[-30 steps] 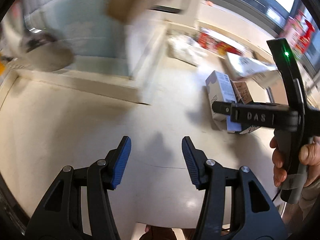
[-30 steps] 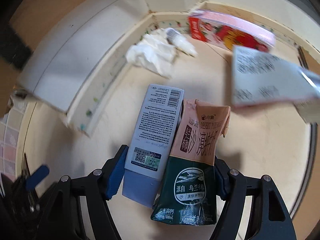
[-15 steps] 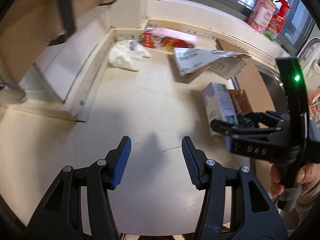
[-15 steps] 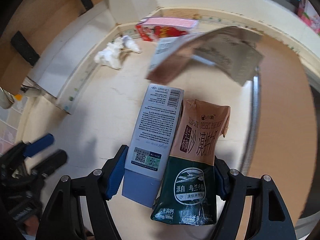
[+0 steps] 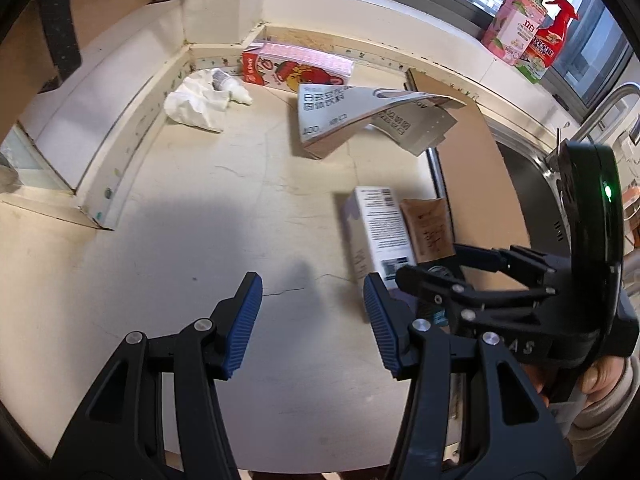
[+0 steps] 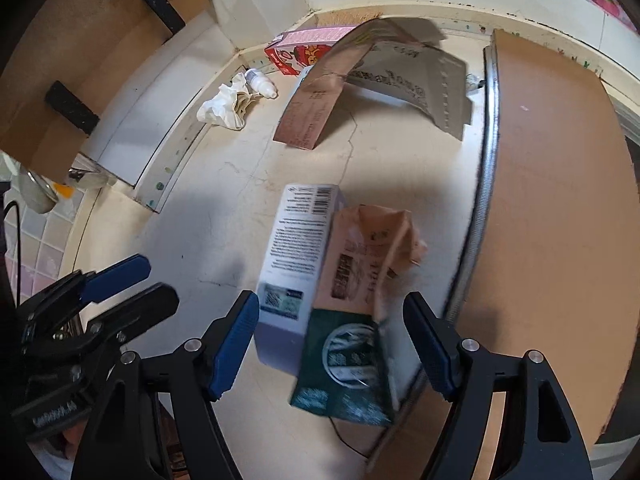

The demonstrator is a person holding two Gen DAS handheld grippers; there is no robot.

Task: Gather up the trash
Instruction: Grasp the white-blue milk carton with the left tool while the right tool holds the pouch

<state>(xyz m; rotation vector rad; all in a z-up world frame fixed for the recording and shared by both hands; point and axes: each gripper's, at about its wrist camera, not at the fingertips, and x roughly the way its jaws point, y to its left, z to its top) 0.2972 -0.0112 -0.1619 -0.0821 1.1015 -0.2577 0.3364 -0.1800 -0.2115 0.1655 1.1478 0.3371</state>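
My right gripper (image 6: 332,344) is open, its jaws wide. A white and lilac box (image 6: 298,256) and a tan and green carton (image 6: 360,300) sit blurred between the jaws, loose and tilting. The same pair shows in the left wrist view: the box (image 5: 376,228) and carton (image 5: 426,224) ahead of the right gripper (image 5: 424,276). My left gripper (image 5: 312,320) is open and empty above the counter. Further back lie a bent flattened carton (image 5: 360,118), a crumpled tissue (image 5: 196,104), a small bottle (image 5: 230,84) and a pink and red carton (image 5: 296,68).
A brown cardboard sheet (image 6: 552,200) lies over the sink at the right, along its metal rim (image 6: 484,200). Soap bottles (image 5: 520,28) stand on the window ledge. A tap (image 5: 604,108) rises at the far right. A raised white ledge (image 5: 100,120) borders the counter at the left.
My right gripper has opened and let go of the box and the tan and green carton, which now tilt loose. Both views have swung toward the sink corner.
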